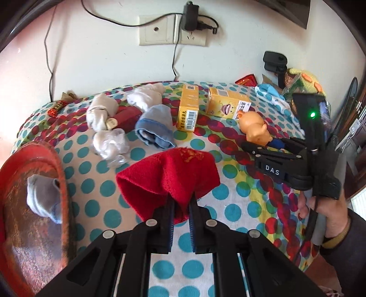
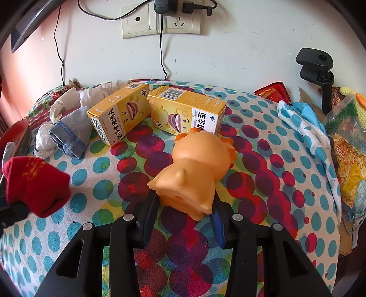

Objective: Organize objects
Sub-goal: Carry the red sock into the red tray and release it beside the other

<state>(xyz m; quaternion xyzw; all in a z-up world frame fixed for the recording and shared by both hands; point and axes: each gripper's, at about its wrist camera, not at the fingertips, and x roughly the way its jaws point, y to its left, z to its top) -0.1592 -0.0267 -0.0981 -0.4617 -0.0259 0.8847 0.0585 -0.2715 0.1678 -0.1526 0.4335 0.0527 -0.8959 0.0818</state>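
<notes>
The left claw (image 1: pixel 180 205) pinches a red sock (image 1: pixel 168 174), lifted above the dotted surface (image 1: pixel 240 201) right of a red tray (image 1: pixel 61 182). The right claw (image 2: pixel 185 205) grips an orange toy pig (image 2: pixel 194 169) lying just near of two yellow boxes (image 2: pixel 185 109).

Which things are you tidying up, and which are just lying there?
Tidying: red sock in left gripper; orange toy in right gripper; blue sock; yellow boxes; red tray.
Lying about: charger, clamp, snack bags.
</notes>
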